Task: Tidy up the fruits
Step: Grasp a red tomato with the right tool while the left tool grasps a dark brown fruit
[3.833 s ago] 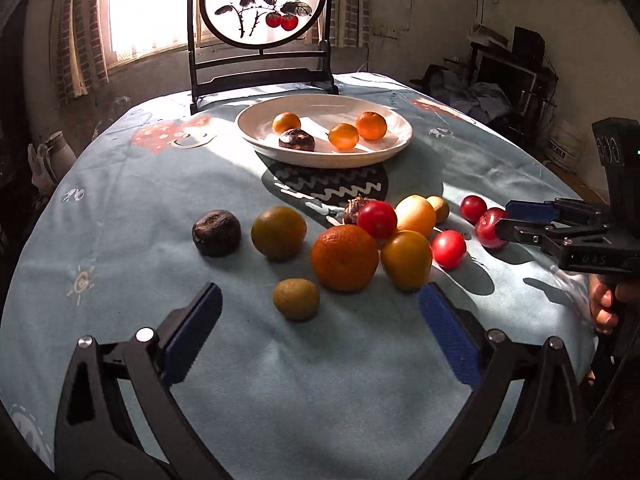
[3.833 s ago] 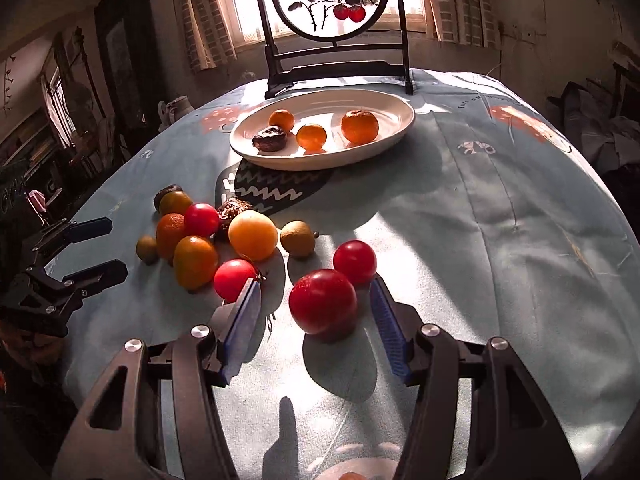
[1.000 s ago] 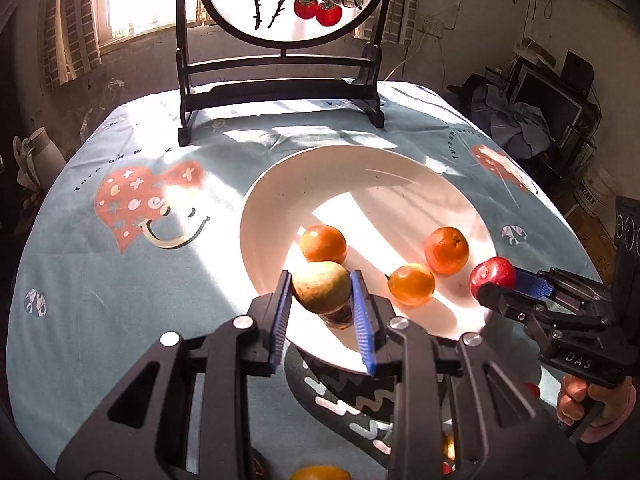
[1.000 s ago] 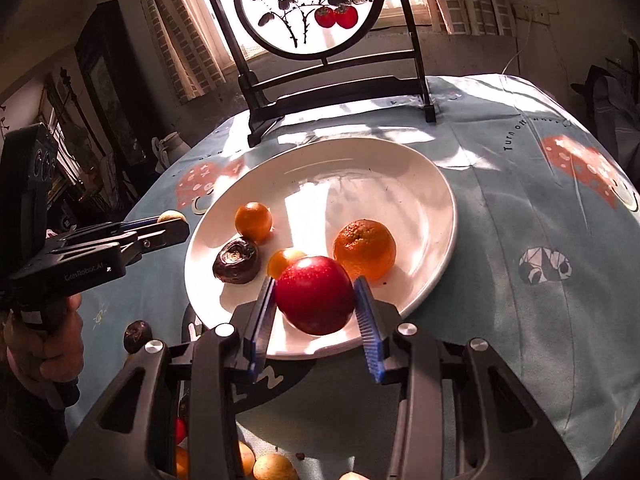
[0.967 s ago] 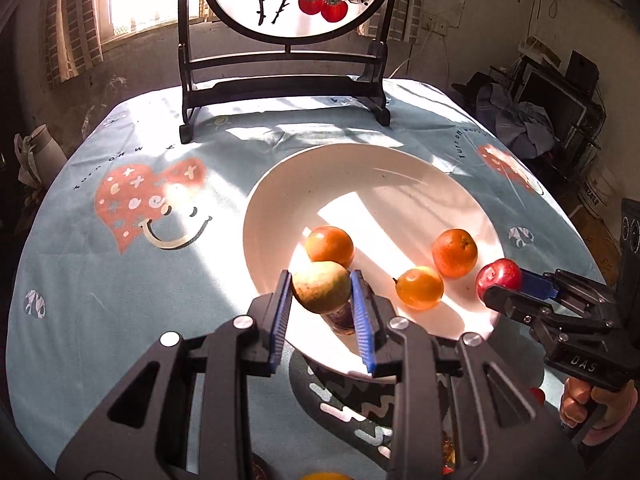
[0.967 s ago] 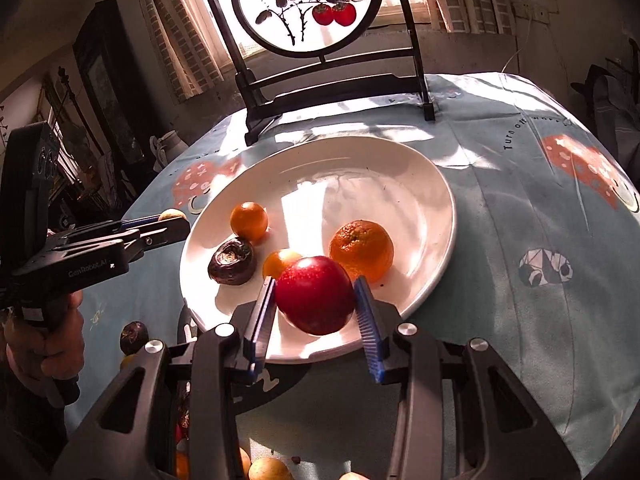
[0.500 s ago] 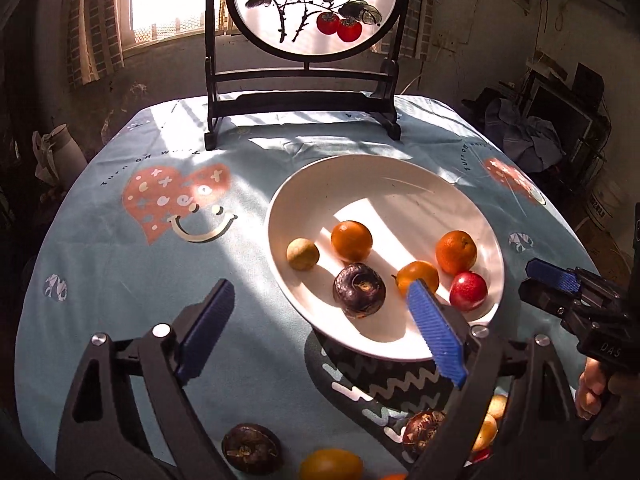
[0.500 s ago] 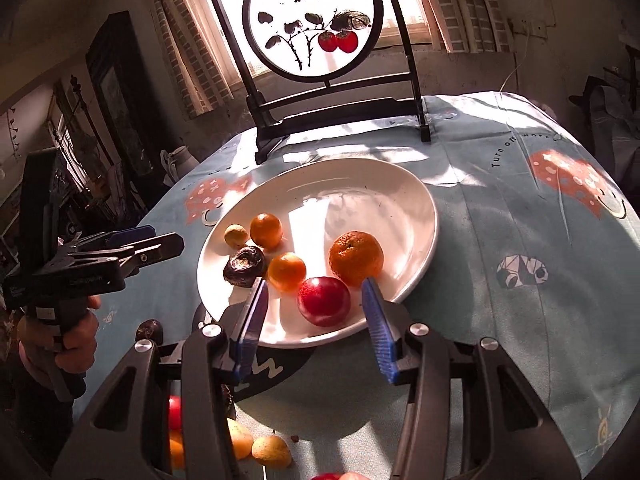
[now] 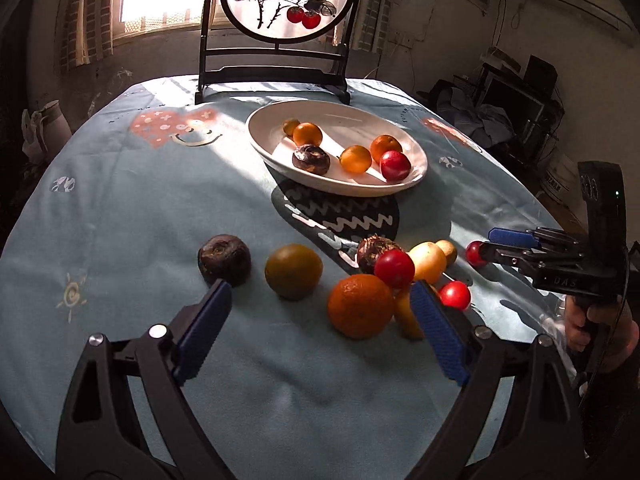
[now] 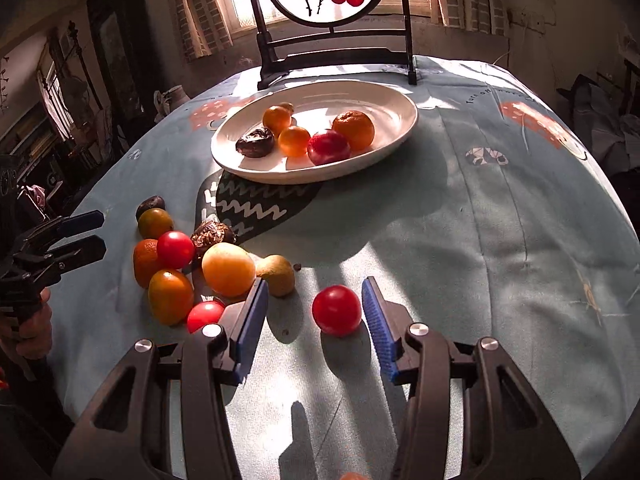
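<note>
A white plate (image 9: 418, 160) (image 10: 404, 120) at the back of the table holds several fruits, among them a red apple (image 9: 395, 165) (image 10: 329, 146). Loose fruits lie on the cloth nearer me. My left gripper (image 9: 318, 326) is open and empty, low over the cloth; a dark fruit (image 9: 225, 259), a green-brown fruit (image 9: 293, 271) and a big orange (image 9: 360, 306) lie just beyond its fingers. My right gripper (image 10: 314, 322) is open, its fingers on either side of a small red tomato (image 10: 337, 310) that rests on the cloth (image 10: 500, 240).
A cluster of yellow, orange and red fruits (image 10: 228, 268) lies left of the right gripper. A framed round screen on a dark stand (image 9: 276, 20) stands behind the plate. The table edge curves away at left and right.
Both grippers let their fruit go onto the plate, opened and pulled back to the near side of the table. The right one now straddles a small red tomato.
</note>
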Demonstrator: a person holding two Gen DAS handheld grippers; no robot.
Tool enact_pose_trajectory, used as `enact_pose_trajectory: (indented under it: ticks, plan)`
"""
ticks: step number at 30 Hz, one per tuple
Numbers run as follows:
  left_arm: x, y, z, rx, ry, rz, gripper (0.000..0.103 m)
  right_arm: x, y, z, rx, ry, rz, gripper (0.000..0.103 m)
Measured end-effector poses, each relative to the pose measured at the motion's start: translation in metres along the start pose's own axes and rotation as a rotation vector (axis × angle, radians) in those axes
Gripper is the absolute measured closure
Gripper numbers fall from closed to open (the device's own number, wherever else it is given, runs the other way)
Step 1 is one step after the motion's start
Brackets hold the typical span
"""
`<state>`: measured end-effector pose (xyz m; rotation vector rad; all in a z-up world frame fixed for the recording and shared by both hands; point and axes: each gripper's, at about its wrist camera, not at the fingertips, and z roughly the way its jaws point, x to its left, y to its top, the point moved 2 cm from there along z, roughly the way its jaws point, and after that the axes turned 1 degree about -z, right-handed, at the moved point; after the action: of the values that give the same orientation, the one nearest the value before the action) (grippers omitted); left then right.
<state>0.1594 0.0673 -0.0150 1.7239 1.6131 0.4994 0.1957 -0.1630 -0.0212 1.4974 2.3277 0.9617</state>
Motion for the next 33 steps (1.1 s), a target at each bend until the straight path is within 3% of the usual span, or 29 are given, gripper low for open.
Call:
enact_pose_trajectory:
  ticks: [4, 10, 33]
  plan:
    - [-0.008, -0.016, 0.006, 0.022, -0.010, 0.057, 0.011, 0.001, -0.007, 0.008, 0.031, -0.028, -0.006, 0.054]
    - [-0.001, -0.019, 0.008, 0.043, -0.084, 0.003, 0.011, -0.003, -0.006, 0.013, 0.052, -0.051, -0.002, 0.054]
    - [-0.001, -0.019, 0.011, 0.053, -0.081, -0.008, 0.011, -0.001, -0.006, 0.024, 0.099, -0.060, -0.013, 0.054]
